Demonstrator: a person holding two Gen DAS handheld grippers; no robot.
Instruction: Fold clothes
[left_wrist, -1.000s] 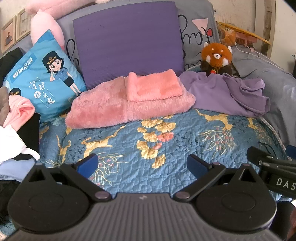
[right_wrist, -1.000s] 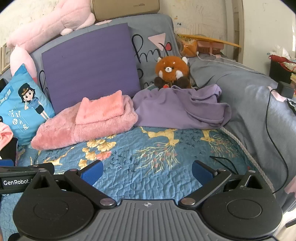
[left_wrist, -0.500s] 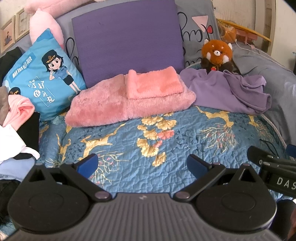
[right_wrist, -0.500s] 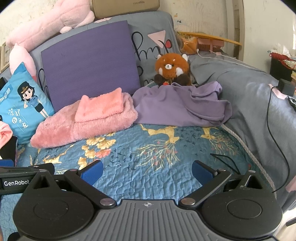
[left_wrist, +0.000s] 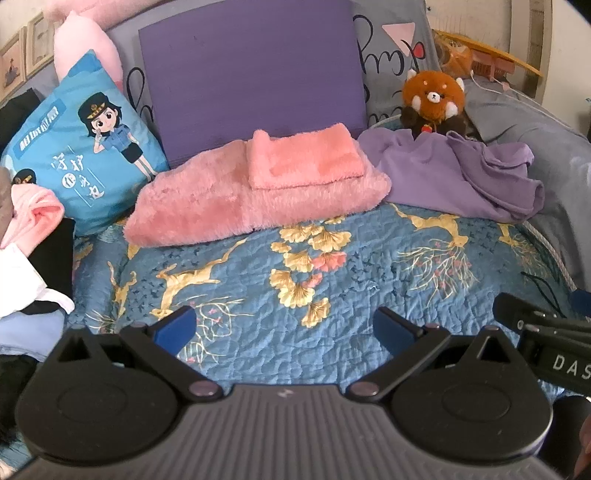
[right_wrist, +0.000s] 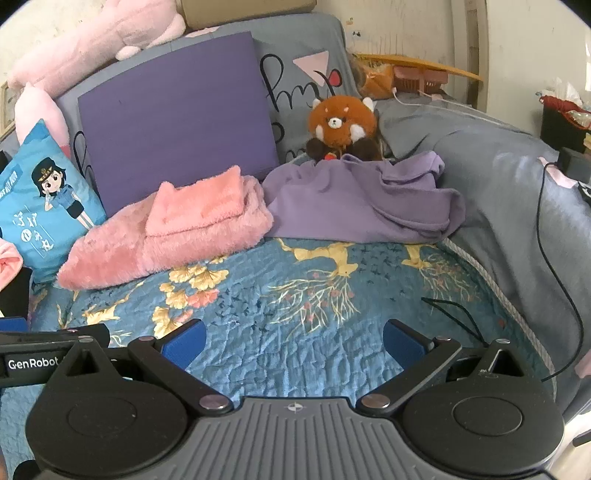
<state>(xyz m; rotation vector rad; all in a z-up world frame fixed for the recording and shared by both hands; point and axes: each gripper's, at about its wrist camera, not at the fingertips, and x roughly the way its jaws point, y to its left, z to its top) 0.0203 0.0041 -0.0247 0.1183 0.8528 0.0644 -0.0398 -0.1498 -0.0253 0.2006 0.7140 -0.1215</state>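
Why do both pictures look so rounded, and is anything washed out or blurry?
Left wrist view: fisheye bends the blue quilt into a dome, corners go black, focus stays fairly sharp. Right wrist view: same bulge; daylight brightens the wall at upper right, and the purple garment stays clear.

Both wrist views sit slightly nearer the far end of the bed than a second ago. The pink stack (left_wrist: 258, 192) and purple garment (right_wrist: 354, 199) appear a little larger and higher in view. No cloth has shifted.
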